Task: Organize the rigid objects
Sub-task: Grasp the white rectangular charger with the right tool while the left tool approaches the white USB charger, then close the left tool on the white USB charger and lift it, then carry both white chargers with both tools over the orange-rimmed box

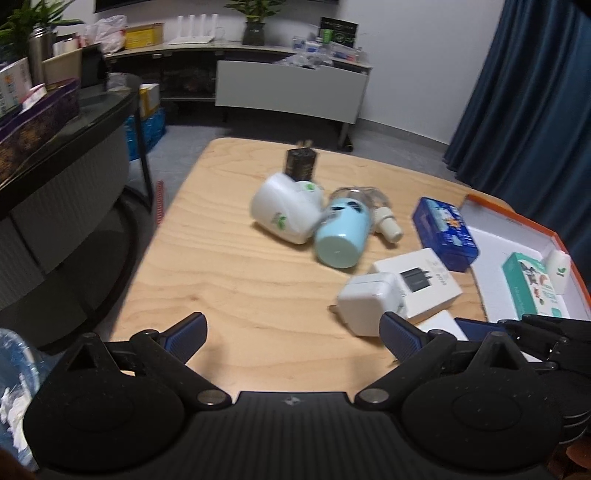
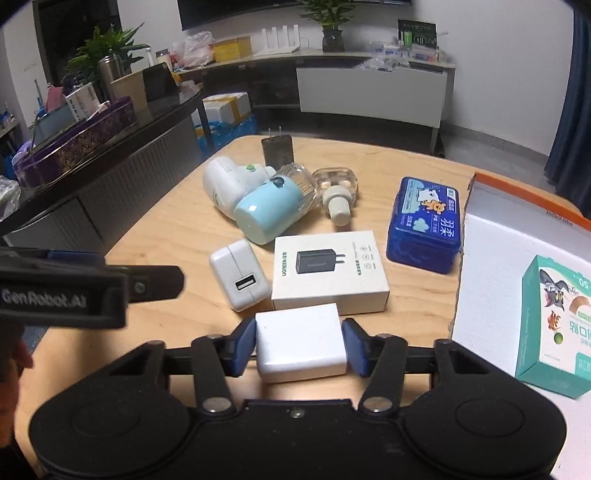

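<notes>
charger box (image 2: 330, 271) just beyond clamped white block (image 2: 301, 341)

This looks like an office room, with a long low cabinet (image 2: 373, 96), potted plants (image 2: 332, 26), blue curtains (image 1: 524, 92) and a wooden table (image 1: 236, 266).

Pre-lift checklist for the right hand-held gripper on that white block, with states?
1. Right hand-held gripper pads against both sides of the white block: ok.
2. Grip centred on the block: ok.
3. Block apart from the charger box behind it: cannot tell, edges look very close.
4. Left hand-held gripper open, empty, out of the lift path: ok.
5. Bare floor in the orange-rimmed tray beside the teal box: ok.
6. Block's underside free of the table: cannot tell.
</notes>
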Demonstrator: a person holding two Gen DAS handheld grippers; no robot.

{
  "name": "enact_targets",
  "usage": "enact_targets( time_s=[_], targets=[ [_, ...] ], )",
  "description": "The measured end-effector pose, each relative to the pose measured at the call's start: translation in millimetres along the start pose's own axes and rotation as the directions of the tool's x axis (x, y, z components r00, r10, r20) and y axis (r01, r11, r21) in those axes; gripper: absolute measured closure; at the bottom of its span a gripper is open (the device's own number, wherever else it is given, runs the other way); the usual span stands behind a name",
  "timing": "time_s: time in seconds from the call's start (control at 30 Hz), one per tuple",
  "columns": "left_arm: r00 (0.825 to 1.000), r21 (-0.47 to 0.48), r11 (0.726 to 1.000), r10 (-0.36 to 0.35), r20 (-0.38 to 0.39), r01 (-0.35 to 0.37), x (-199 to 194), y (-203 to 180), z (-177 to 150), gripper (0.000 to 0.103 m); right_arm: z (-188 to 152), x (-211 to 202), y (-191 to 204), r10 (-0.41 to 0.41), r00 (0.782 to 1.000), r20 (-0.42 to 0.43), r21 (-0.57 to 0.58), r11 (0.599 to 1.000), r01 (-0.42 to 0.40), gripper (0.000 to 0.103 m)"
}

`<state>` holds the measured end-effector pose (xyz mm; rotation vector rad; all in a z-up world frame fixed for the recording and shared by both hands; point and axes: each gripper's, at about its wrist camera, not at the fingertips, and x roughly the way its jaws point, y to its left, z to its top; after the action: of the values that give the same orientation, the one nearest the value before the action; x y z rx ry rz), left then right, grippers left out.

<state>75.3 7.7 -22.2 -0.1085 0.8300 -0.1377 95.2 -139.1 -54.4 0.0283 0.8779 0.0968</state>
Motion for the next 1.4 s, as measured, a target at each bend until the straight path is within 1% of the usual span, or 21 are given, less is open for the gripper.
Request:
enact_targets(
  time_s=[0.1,0.27,0.4,0.47,0.53,0.6,0.63,0.67,0.7,0.73,0.8,0.87,0.97,1.4],
  targets=[
    [0.999,0.023,0.999,-0.042,-0.004,0.042,8.9,-10.9,2.8,0.000,-7.7,-8.6,-7.3,-0.026,1.000,0.011,0.003,1.000,0.026,0.041],
    [0.997,0.060,0.995,-0.072,-0.034,0.074,32.7,-27.4,4.1,0.000,-22.6,-29.4,-25.4,-0.056,0.998,0.022,0.036,0.998,0.055,0.041],
    [0.996,0.087,0.994,-0.060,-0.059,0.065,50.3,-38.1,3.6,0.001,-27.5,-42.3,-36.4,-0.058,0.998,0.035,0.073,0.996,0.055,0.041],
    [0.997,0.121,0.991,-0.045,-0.059,0.051,54.7,-43.4,2.0,0.004,-28.3,-46.0,-39.8,-0.060,0.997,0.041,0.087,0.995,0.056,0.041],
    [0.998,0.156,0.987,-0.026,-0.052,0.034,56.2,-47.3,0.8,0.010,-28.3,-48.4,-42.7,-0.056,0.997,0.046,0.101,0.994,0.051,0.041],
    [0.999,0.172,0.985,-0.022,-0.042,0.029,55.9,-48.3,0.9,0.018,-28.1,-49.2,-43.1,-0.057,0.997,0.048,0.109,0.993,0.051,0.041],
    [0.999,0.180,0.983,-0.018,-0.037,0.024,55.4,-48.6,1.2,0.028,-27.9,-49.4,-43.3,-0.057,0.997,0.050,0.110,0.993,0.052,0.041],
    [0.999,0.188,0.982,-0.016,-0.031,0.022,54.1,-49.1,2.0,0.042,-27.9,-50.0,-42.7,-0.058,0.997,0.053,0.112,0.992,0.052,0.041],
    [0.999,0.192,0.981,-0.024,-0.028,0.029,53.4,-49.2,3.3,0.046,-28.0,-50.2,-42.4,-0.058,0.997,0.054,0.113,0.992,0.052,0.041],
    [0.999,0.185,0.982,-0.030,-0.031,0.035,52.8,-48.9,4.3,0.046,-27.8,-50.3,-41.8,-0.058,0.997,0.054,0.114,0.992,0.052,0.041],
    [0.997,0.167,0.983,-0.065,-0.036,0.071,51.5,-45.4,3.7,0.046,-27.6,-50.7,-40.8,-0.060,0.997,0.053,0.113,0.992,0.054,0.041],
    [0.998,0.162,0.985,-0.062,-0.028,0.066,48.4,-43.4,1.8,0.046,-27.4,-52.3,-40.2,-0.062,0.997,0.055,0.114,0.992,0.056,0.041],
    [0.996,0.143,0.986,-0.084,-0.016,0.086,40.7,-38.7,-0.2,0.046,-26.8,-55.6,-39.3,-0.059,0.996,0.066,0.114,0.992,0.051,0.041],
    [0.997,0.081,0.995,-0.066,0.048,0.062,-10.0,-32.7,-2.8,0.046,-21.6,-79.4,-27.3,-0.041,0.992,0.122,0.099,0.995,0.029,0.041]
  ],
)
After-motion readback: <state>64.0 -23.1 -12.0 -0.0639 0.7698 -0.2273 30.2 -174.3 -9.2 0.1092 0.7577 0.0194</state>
